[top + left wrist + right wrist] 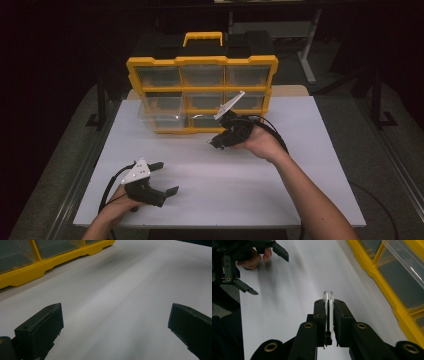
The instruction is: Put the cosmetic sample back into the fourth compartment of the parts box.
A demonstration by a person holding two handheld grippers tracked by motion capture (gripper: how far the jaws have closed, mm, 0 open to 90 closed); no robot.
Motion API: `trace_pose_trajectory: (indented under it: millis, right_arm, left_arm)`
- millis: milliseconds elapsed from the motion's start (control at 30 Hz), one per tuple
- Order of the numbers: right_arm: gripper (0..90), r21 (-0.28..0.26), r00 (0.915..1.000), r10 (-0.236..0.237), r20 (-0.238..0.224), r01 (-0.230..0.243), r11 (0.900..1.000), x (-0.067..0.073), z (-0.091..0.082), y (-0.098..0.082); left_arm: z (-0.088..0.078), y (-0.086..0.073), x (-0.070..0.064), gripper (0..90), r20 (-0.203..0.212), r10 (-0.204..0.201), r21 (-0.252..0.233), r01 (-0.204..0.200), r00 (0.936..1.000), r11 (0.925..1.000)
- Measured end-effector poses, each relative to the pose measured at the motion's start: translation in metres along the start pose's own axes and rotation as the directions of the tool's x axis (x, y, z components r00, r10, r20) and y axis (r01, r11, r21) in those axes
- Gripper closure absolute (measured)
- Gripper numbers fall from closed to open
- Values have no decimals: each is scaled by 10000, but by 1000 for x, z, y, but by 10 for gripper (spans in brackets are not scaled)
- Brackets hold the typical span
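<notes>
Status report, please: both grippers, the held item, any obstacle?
Left gripper open, resting low over the table. Right gripper shut on a small clear tube. Yellow drawer organizer close by, one drawer pulled out. Nothing in the way.

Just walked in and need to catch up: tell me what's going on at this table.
A person at a white table holds a gripper in each hand. The right gripper is shut on a small clear tube, held above the table just in front of a yellow drawer organiser. One clear drawer at the organiser's lower left is pulled out. The left gripper sits near the table's front edge, jaws wide open with nothing between them.
</notes>
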State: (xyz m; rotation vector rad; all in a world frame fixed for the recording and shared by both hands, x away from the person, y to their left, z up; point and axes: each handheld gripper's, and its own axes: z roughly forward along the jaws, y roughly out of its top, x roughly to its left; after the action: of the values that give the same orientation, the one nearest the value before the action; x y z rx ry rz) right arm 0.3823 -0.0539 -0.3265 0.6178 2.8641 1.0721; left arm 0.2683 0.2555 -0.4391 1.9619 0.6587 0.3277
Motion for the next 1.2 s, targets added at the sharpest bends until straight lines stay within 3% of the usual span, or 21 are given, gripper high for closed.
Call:
trace_pose_trajectory:
  millis: [1200]
  right_arm:
    - [797, -261, 10000, -65, 62, 66, 9996, -13, -17, 55]
  left_arm:
    - [1, 0, -1, 1, 1, -18, -88, 18, 10000, 10000]
